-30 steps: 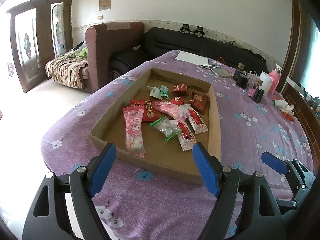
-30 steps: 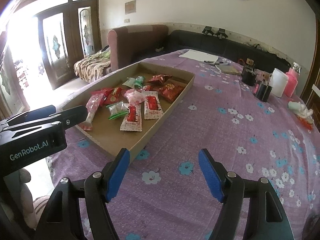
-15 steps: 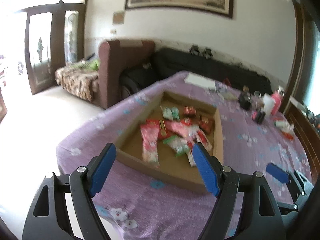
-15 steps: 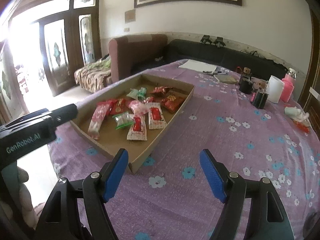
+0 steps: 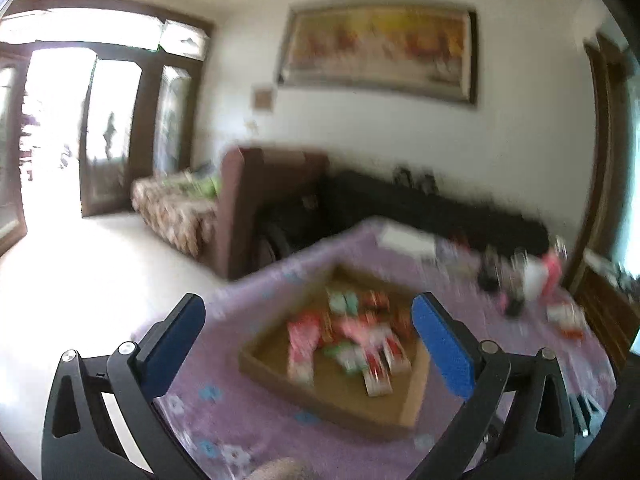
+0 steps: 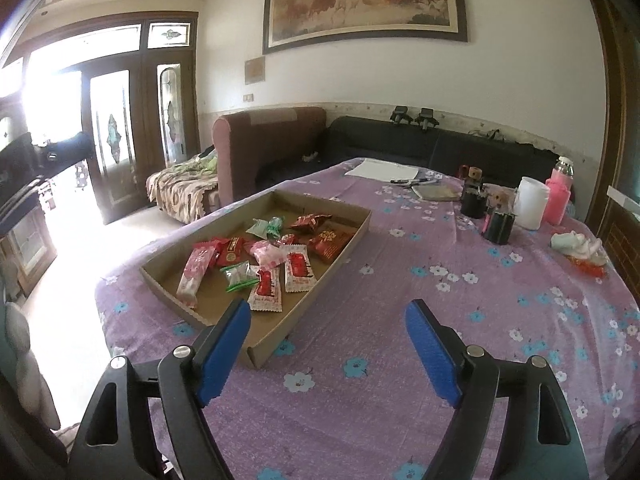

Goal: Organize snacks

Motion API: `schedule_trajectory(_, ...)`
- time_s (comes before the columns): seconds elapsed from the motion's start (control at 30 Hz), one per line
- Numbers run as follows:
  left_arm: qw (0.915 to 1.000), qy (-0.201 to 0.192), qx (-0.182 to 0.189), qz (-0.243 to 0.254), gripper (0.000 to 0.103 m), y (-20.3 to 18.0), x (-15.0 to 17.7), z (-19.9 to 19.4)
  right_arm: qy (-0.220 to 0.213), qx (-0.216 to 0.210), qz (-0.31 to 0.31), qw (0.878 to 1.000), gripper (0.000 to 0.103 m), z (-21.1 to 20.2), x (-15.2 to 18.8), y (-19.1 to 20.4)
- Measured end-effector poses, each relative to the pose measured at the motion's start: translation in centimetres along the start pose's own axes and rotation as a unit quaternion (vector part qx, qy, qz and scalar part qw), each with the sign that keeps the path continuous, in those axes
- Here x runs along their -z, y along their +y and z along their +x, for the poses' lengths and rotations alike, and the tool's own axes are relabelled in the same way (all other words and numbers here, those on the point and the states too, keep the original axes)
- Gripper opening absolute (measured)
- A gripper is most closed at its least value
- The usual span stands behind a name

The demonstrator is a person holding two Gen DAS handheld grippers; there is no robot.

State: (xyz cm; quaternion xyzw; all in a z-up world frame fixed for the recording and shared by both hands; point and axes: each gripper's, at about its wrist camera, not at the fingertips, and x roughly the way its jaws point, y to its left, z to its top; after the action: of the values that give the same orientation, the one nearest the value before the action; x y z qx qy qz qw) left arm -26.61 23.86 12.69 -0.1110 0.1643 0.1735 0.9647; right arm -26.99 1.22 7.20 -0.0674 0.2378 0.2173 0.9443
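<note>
Snacks (image 6: 264,258) lie in the cardboard tray (image 6: 340,254) on the bench (image 6: 440,320); left gripper (image 5: 308,344), seemingly empty in the blur, and right gripper (image 6: 328,350) are both opening, nothing between.

A cardboard tray (image 6: 344,248) lies on the desk (image 6: 400,300), toward its left side in the right wrist view, and holds a loose cluster of snack packets (image 6: 264,260). To the tray's right, well apart, cups and bottles (image 6: 516,204) stand near the far right edge. Papers and pens (image 6: 384,170) lie at the far edge, behind the tray. Behind the desk a sofa (image 6: 420,144) runs along the wall, with an armchair (image 6: 264,140) to its left.
</note>
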Motion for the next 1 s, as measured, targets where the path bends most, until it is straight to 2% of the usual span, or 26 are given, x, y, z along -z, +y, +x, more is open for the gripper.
schedule_trajectory(0.07, 0.9984, 0.05, 0.025, 0.012, 0.103, -0.5, 0.3, 1.7, 0.001, -0.002, 0.001, 1.0, 0.082, 0.1, 0.1, -0.1)
schedule_trajectory(0.13, 0.9968, 0.073, 0.032, 0.007, 0.103, -0.7, 0.7, 2.7, 0.001, -0.002, 0.001, 1.0, 0.082, 0.0, 0.2, -0.2)
schedule_trajectory(0.33, 0.9937, 0.111, 0.013, 0.011, 0.103, -1.3, 1.8, 4.4, 0.008, 0.0, -0.006, 1.0, 0.082, 0.4, 0.4, -0.4)
schedule_trajectory(0.5, 0.9889, 0.145, -0.02, 0.025, 0.103, -1.5, 3.1, 5.5, 0.024, -0.005, -0.02, 1.0, 0.082, 1.3, 0.7, 0.4)
schedule_trajectory(0.63, 0.9837, 0.178, -0.02, 0.017, 0.103, -0.8, 4.1, 6.6, 0.033, -0.01, -0.038, 0.999, 0.082, 1.9, 0.9, 1.5)
schedule_trajectory(1.0, 0.9808, 0.193, -0.025, 0.011, 0.103, 0.3, 4.6, 7.2, 0.052, -0.022, -0.061, 0.997, 0.083, 3.1, 0.8, 3.3)
